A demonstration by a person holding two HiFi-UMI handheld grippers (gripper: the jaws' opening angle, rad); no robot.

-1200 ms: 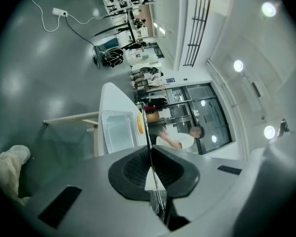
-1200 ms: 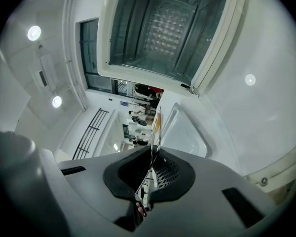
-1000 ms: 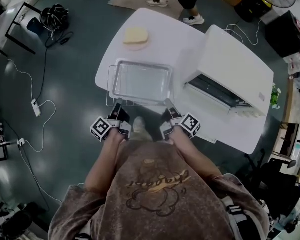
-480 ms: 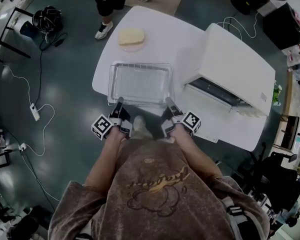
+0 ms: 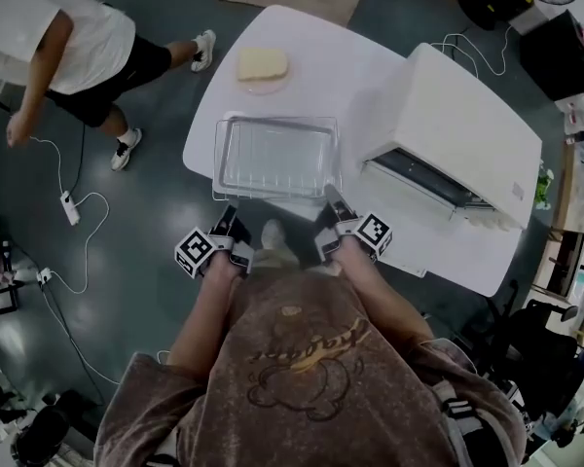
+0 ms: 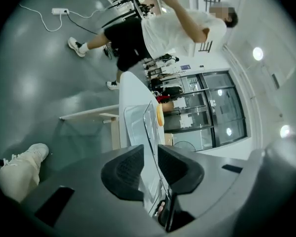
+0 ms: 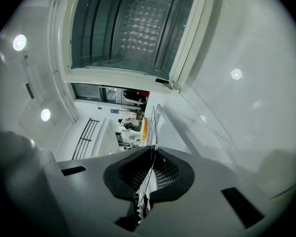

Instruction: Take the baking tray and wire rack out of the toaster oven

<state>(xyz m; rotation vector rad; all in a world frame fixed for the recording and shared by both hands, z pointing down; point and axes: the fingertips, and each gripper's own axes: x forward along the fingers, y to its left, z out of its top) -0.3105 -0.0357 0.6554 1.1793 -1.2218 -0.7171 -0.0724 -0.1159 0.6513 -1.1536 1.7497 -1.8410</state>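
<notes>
The baking tray (image 5: 277, 154) sits on the wire rack (image 5: 217, 185) on the white table, left of the white toaster oven (image 5: 467, 125), whose door (image 5: 409, 191) hangs open. My left gripper (image 5: 228, 224) is at the rack's near left corner; its jaws are opening, and in the left gripper view (image 6: 150, 157) the rack's thin edge (image 6: 149, 132) runs through the gap without being pressed. At the near right corner my right gripper (image 5: 331, 202) is shut on the rack's edge wire (image 7: 153, 120), which sits pinched between its pads (image 7: 152, 154). The oven cavity (image 7: 138, 28) looks empty.
A slice of bread on a pink plate (image 5: 263, 64) lies at the table's far end. A person in a white shirt (image 5: 68, 42) bends over the floor at the upper left, near a cable and power strip (image 5: 68, 207). The table's near edge (image 5: 273, 205) is just past my grippers.
My left gripper has drawn back a little from the rack's near edge. The tray and rack stay put. A person has walked from the table's far end to the upper left.
</notes>
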